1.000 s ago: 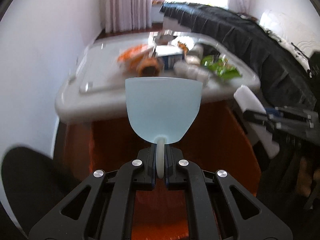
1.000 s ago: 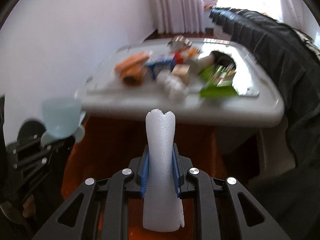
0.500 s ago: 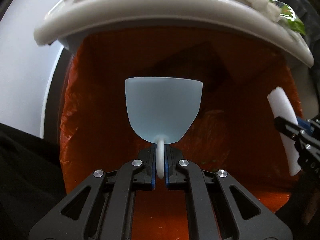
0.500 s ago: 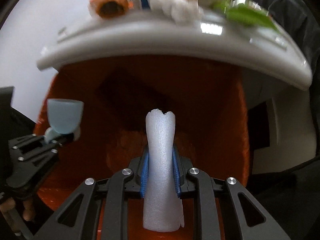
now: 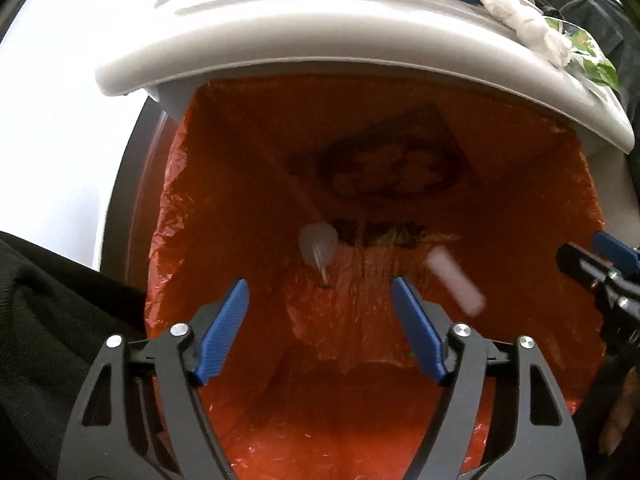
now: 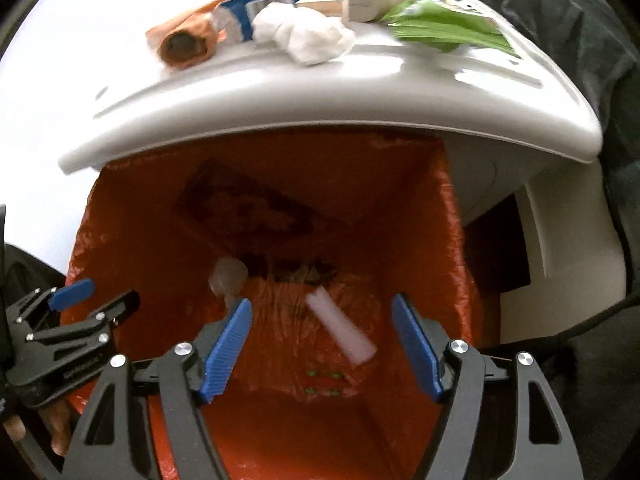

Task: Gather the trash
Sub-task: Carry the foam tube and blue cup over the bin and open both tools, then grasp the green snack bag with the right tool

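Both grippers hang over a bin lined with an orange bag [image 5: 248,184] [image 6: 400,208]. My left gripper [image 5: 320,304] is open and empty. My right gripper [image 6: 322,322] is open and empty. A pale blue cup [image 5: 318,246] [image 6: 228,278] is blurred, inside the bin below the left gripper. A white foam piece [image 5: 456,282] [image 6: 340,330] is blurred, inside the bin below the right gripper. Dark trash lies at the bag's bottom [image 5: 384,236].
The white table [image 5: 320,32] [image 6: 320,92] overhangs the bin's far side. On it lie a brown roll [image 6: 186,46], crumpled white paper [image 6: 306,36], a blue box [image 6: 256,8], a cardboard tube [image 6: 362,2] and a green wrapper [image 6: 444,28]. A dark sofa is at right.
Both grippers have opened. The blue cup has left the left gripper and the foam piece the right one; both now drop into the orange bag.
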`<state>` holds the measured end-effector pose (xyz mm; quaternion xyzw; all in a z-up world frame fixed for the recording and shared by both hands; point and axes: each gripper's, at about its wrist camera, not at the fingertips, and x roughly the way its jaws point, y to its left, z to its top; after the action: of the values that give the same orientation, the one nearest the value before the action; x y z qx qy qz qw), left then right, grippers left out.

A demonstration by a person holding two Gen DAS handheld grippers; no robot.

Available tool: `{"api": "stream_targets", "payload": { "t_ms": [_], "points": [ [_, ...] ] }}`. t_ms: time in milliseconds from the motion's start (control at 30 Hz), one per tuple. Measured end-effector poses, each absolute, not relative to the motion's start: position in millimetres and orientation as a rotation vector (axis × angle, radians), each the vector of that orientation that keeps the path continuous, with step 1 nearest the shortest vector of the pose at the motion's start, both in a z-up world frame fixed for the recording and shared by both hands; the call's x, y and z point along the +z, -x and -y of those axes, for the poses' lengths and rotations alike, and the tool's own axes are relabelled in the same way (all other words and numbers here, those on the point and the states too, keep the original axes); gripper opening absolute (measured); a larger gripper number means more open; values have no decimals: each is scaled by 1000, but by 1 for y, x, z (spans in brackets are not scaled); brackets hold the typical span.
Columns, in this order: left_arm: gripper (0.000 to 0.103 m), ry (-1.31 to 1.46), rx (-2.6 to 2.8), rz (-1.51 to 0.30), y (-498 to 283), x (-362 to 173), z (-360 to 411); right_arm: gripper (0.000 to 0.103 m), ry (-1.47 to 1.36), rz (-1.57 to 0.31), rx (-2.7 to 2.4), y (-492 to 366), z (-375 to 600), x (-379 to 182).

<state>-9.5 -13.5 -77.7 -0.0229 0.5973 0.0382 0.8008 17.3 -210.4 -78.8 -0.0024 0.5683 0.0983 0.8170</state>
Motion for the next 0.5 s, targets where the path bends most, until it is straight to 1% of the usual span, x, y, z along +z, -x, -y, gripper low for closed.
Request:
{"api": "stream_targets", "payload": {
  "t_ms": [267,500],
  "points": [
    [73,54,78,-1262,16,-79,11,71,-34,-1191,190,-12,219,-77],
    [73,70,56,-1189,26,-70,3,71,7,-1122,233,-15,203,-50]
  ]
}}
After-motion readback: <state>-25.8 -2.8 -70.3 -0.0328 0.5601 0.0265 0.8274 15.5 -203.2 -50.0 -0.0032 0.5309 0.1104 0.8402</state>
